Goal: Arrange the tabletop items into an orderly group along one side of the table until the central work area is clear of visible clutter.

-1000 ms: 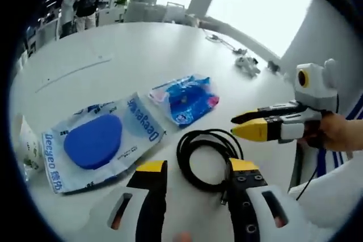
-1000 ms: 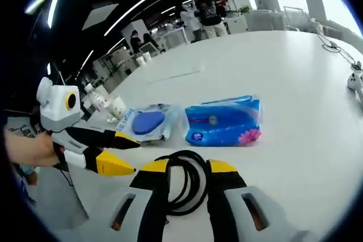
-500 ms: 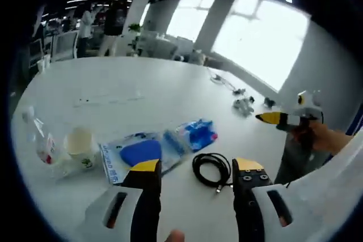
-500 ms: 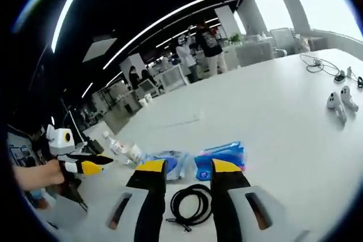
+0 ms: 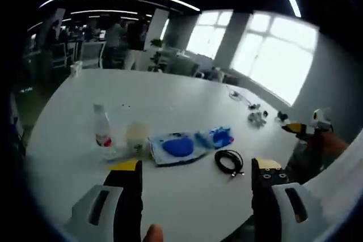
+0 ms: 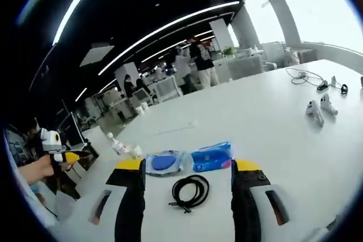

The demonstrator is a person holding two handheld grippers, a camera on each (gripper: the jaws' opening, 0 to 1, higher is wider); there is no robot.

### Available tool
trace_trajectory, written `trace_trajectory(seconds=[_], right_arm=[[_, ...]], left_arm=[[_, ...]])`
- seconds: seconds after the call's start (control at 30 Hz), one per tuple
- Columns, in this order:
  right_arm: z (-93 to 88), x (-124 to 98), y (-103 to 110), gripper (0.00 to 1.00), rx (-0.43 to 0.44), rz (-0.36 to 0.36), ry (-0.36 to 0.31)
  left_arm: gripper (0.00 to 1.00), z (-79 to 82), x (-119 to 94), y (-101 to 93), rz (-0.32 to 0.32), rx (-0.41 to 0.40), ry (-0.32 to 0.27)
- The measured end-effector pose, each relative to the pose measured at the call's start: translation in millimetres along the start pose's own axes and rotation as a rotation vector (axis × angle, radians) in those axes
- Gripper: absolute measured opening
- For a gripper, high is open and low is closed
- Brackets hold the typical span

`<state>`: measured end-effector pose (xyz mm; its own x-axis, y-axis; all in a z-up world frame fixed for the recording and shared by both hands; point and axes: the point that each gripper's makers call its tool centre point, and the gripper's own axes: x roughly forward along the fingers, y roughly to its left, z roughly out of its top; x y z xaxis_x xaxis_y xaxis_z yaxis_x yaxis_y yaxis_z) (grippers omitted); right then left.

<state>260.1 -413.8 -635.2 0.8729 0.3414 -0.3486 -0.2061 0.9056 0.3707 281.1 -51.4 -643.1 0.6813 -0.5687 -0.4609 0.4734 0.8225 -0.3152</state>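
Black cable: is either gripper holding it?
No, the black cable lies coiled on the table, clear of the right gripper.

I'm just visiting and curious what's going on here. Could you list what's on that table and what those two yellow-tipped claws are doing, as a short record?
surface: white table
row of items: water bottle, paper cup, packet with a blue pad, blue wipes pack
in front of the row: coiled black cable
far side: two white controllers
left gripper: open, holding nothing
right gripper: open, holding nothing
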Motion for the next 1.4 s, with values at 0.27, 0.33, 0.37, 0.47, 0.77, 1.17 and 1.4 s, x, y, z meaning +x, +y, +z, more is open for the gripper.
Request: trace_trajectory(seconds=[0.27, 0.33, 0.37, 0.47, 0.77, 1.17, 1.4], right_arm=[[-45.2, -16.4, 5.1, 0.83, -0.003, -0.068, 0.087], [-51.8, -17.3, -4.5, 0.88, -0.013, -0.091, 0.11], [-51.6, -17.4, -5.9, 0.9, -0.014, -0.099, 0.104], [-53.6, -17.8, -7.2, 0.93, -0.011, -0.12, 0.107], [-69.3, -16.1, 3.0, 0.93, -0.051, -0.127, 0.165], [-74.8, -22.1, -1.0, 0.92, -0.042, -0.138, 0.175], [-76.9, -24.4, -3.9, 0.92, -0.026, -0.131, 0.174]], left_arm=[[0.97, -36.1, -41.0, 28.1, 0.056, -0.033, 0.05], [0.97, -44.9, -49.3, 35.9, 0.077, -0.041, 0.066], [0.97, -48.6, -52.8, 39.6, 0.085, -0.039, 0.077], [0.97, -57.4, -63.1, 52.4, 0.118, -0.05, 0.094], [0.97, -72.3, -70.4, 59.3, 0.12, -0.079, 0.121], [0.96, -85.9, -69.4, 59.2, 0.122, -0.104, 0.148], [0.96, -85.7, -67.3, 55.9, 0.116, -0.112, 0.15]])
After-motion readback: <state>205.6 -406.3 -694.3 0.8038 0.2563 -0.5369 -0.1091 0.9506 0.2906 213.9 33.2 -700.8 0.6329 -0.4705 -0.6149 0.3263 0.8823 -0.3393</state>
